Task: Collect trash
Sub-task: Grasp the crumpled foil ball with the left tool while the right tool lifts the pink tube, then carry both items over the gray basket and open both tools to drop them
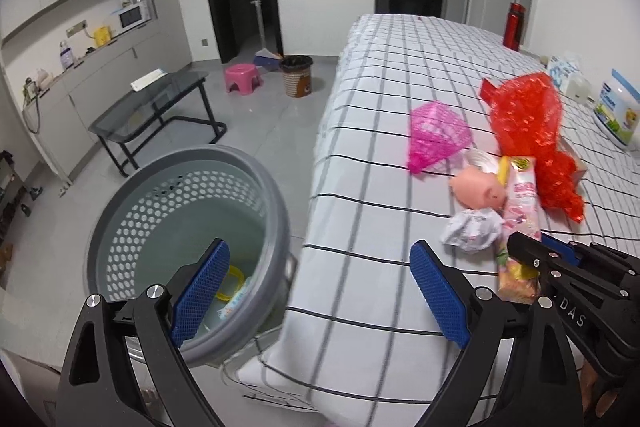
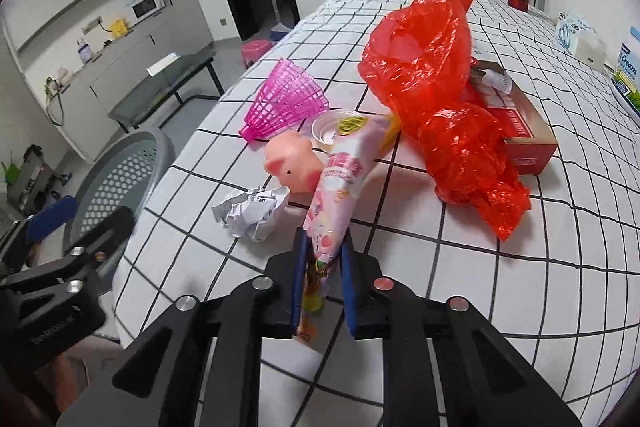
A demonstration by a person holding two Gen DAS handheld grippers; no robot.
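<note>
— Room, left to right?
— Grey counter with microwave, glass tabletop, grey perforated basket beside the checked bed.
— Claws?
— Left claw spread, empty. Right claw pinching the pink snack wrapper, among crumpled paper, pig toy, red bag.
</note>
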